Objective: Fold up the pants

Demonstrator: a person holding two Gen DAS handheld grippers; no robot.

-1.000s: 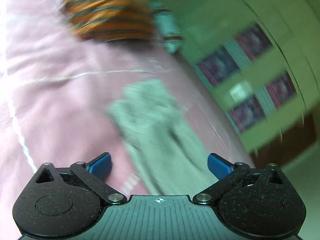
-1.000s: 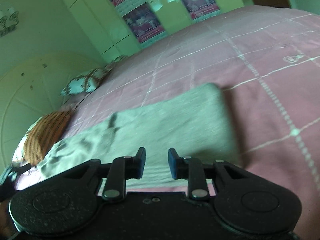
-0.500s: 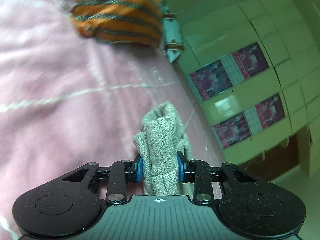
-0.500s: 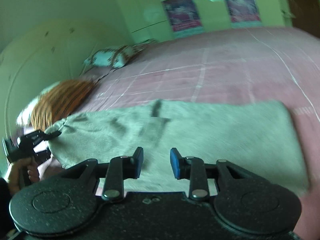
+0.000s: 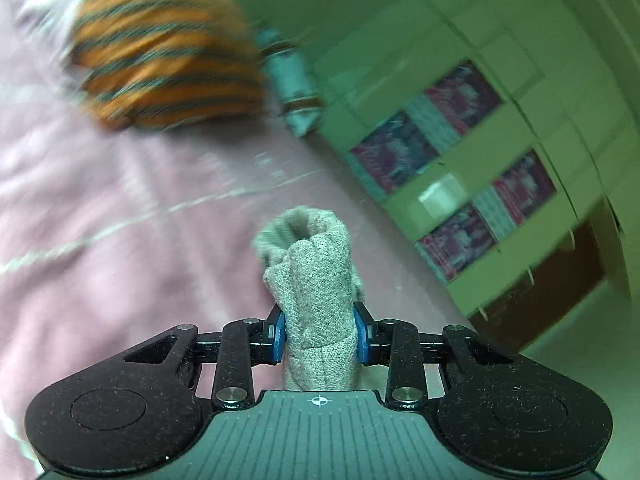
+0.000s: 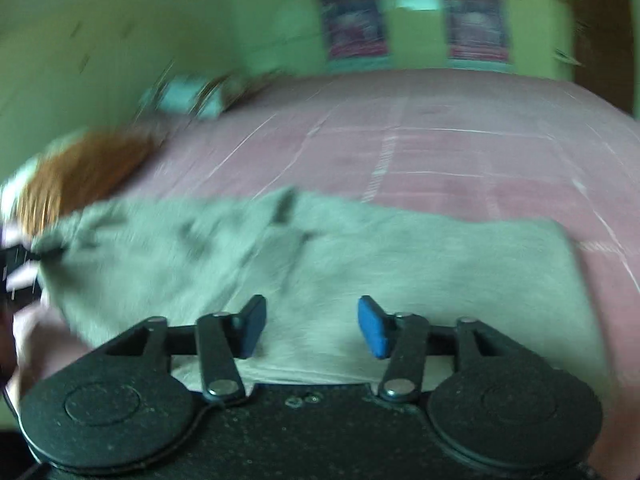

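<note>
Grey knit pants (image 6: 328, 264) lie stretched across a pink bedspread (image 6: 460, 152). My left gripper (image 5: 319, 330) is shut on a bunched end of the pants (image 5: 316, 276), which sticks up between its blue pads. In the right wrist view that left gripper (image 6: 16, 264) shows at the far left edge, holding the pants' left end. My right gripper (image 6: 312, 326) hovers just above the pants' near edge, its jaws opening, with no cloth pinched between them.
An orange striped pillow (image 5: 164, 52) and a pale patterned pillow (image 5: 292, 92) lie at the head of the bed. Green cupboard doors with dark posters (image 5: 452, 152) stand beyond the bed. A hand (image 6: 24, 320) shows at the left edge.
My left gripper closed on the pants' end and lifted it off the bedspread. My right gripper slid along the pants' near edge and its jaws spread wider.
</note>
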